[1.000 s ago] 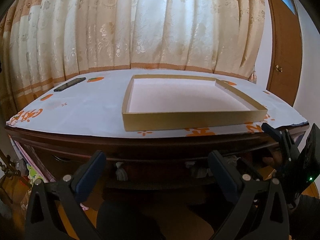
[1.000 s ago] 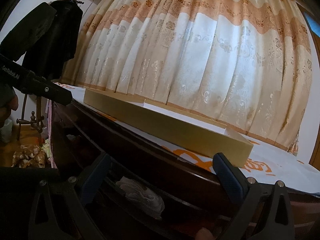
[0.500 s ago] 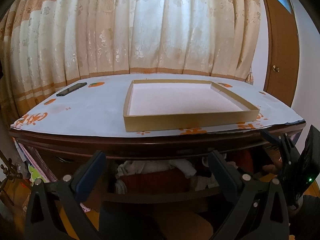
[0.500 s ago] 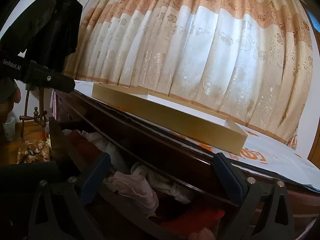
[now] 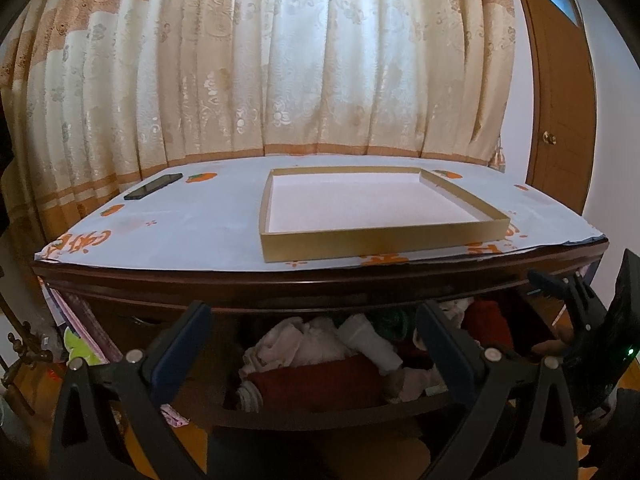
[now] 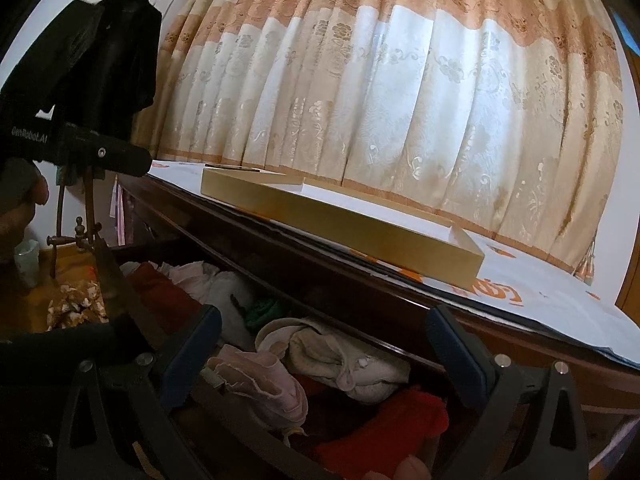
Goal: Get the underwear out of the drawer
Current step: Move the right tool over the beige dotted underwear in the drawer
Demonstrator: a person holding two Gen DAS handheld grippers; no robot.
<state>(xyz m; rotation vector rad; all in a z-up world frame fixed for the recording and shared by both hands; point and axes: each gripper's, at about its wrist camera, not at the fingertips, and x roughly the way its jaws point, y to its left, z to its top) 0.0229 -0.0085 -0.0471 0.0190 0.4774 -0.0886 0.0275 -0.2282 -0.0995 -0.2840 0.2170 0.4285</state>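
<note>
The dark wooden drawer [image 5: 320, 414] under the table top stands pulled open and is full of bunched underwear: pink pieces [image 5: 304, 340], a white roll [image 5: 370, 340] and dark red cloth [image 5: 316, 384]. My left gripper [image 5: 314, 338] is open and empty, in front of the drawer, above its front edge. In the right wrist view the drawer [image 6: 256, 432] shows pink [image 6: 260, 384], cream [image 6: 340, 356] and red [image 6: 384, 424] underwear. My right gripper [image 6: 324, 346] is open and empty over the drawer's right part; it also shows in the left wrist view [image 5: 580, 320].
A shallow gold box [image 5: 380, 208] with a white bottom lies on the table's paper cover [image 5: 180, 224]. A black phone [image 5: 154, 186] lies at the back left. Curtains [image 5: 280, 60] hang behind. A coat stand with dark clothes [image 6: 108, 60] is left of the table.
The drawer has slid out from nearly shut to wide open, and the underwear inside has come into sight. Both grippers have drawn back with it.
</note>
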